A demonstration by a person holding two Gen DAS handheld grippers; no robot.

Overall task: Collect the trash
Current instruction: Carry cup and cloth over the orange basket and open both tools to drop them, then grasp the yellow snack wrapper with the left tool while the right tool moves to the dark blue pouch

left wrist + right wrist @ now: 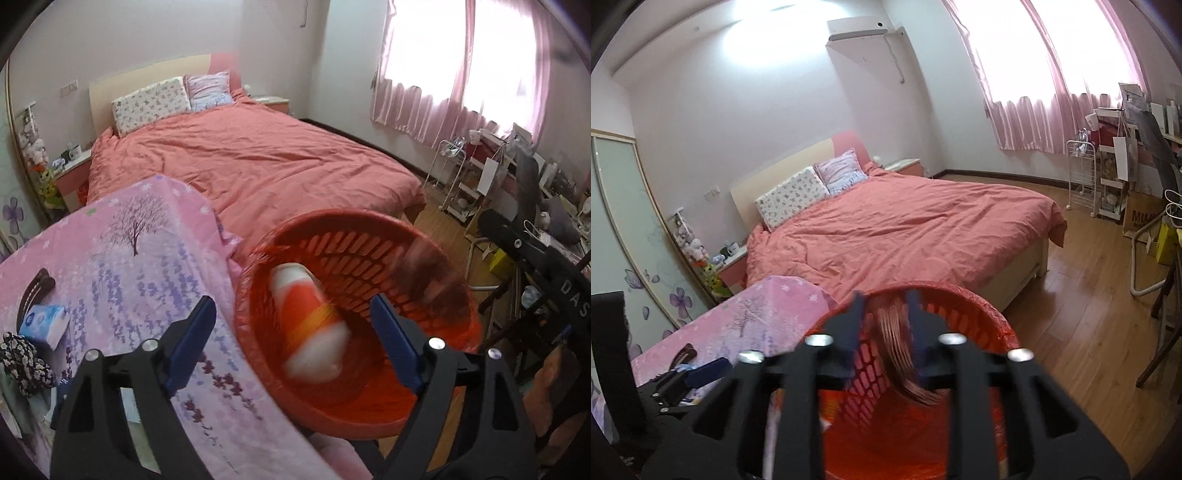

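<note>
**Both tools over the red waste basket in a pink bedroom**

The left tool (291, 339) hangs above the red slotted plastic basket (369, 266), its blue-padded fingers (194, 339) standing wide apart with nothing pressed between them. Below them, inside the basket, lies a blurred cylindrical piece of trash (310, 325), white at both ends with an orange and yellow band around the middle.

The right tool (884, 314) points over the same basket (979, 314) from the near rim. Its fingers stand a little apart, and a streaked copper-brown piece of trash (897, 350), smeared by motion, shows between them; whether the pads touch it cannot be told. In the left wrist view a brownish blur (424, 273) sits against the basket's inner wall.

The basket's wall is a lattice of oblong slots, and a thin red liner crinkles over its rim. It stands just beside a table covered in a pink cloth (140, 258) printed with purple trees and blossoms. On that cloth lie a small blue tissue pack (44, 325), a dark hair clip (33, 291) and a black-and-white floral fabric bundle (22, 362).

Beyond, a bed (905, 236) carries a rumpled salmon duvet and two patterned pillows (792, 197) against a cream headboard. The floor (1089, 314) is glossy wood plank. Pink curtains (1052, 122) glow over a bright window, and white wire shelving (1080, 177) stands along the right wall.
</note>
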